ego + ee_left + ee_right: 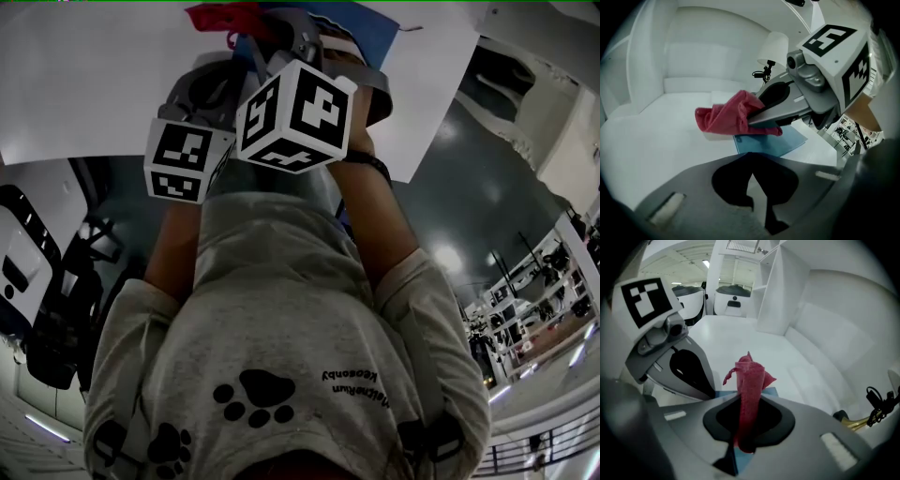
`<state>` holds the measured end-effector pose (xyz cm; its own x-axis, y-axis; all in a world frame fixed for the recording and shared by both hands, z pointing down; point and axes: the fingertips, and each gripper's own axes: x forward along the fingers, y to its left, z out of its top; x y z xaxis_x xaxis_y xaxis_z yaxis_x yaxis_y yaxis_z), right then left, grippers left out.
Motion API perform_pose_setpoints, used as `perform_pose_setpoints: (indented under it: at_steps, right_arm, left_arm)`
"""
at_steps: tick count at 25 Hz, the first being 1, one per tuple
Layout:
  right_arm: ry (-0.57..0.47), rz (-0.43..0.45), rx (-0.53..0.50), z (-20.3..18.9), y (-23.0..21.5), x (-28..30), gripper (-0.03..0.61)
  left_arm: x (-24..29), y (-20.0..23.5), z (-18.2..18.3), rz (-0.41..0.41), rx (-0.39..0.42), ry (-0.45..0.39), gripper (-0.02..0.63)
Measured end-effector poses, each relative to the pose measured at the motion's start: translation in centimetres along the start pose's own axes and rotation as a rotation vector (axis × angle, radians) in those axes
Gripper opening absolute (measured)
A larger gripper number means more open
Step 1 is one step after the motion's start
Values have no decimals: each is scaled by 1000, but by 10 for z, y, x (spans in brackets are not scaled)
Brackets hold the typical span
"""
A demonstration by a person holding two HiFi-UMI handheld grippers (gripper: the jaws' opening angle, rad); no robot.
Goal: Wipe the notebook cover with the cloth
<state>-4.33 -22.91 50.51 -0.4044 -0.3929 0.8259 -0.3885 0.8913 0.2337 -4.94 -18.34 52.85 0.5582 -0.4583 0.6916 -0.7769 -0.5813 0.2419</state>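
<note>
A red cloth [751, 380] hangs bunched between the jaws of my right gripper [744, 398], which is shut on it. Seen from the left gripper view, the cloth [724, 117] lies on the far left corner of a blue notebook [773, 144], under the right gripper [757, 119]. The notebook lies flat on the white table [656, 136]. My left gripper [750, 154] is shut, its tips at the notebook's near edge; I cannot tell whether it grips that edge. In the head view both marker cubes hide the jaws; the cloth [225, 17] and notebook [370, 28] show above them.
A white lamp [776, 47] and a black clamp stand behind the notebook. White shelving [773, 287] and a curved white wall close off the table's back. A gold and black fitting [872, 408] sits at the right. The person's grey shirt [281, 309] fills the head view.
</note>
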Motion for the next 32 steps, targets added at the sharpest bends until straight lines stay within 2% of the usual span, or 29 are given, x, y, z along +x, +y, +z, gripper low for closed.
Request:
perform_pose_setpoints:
  at_steps: [5, 13, 32]
  right_arm:
    - [61, 15, -45, -8, 6, 14, 43]
    - [63, 27, -4, -22, 3, 7, 41]
    - [245, -63, 185, -150, -19, -65, 41]
  left_arm:
    - [1, 0, -1, -1, 2, 1, -2]
    - [-2, 3, -2, -6, -1, -1, -2]
    - [-3, -1, -1, -4, 6, 8, -2]
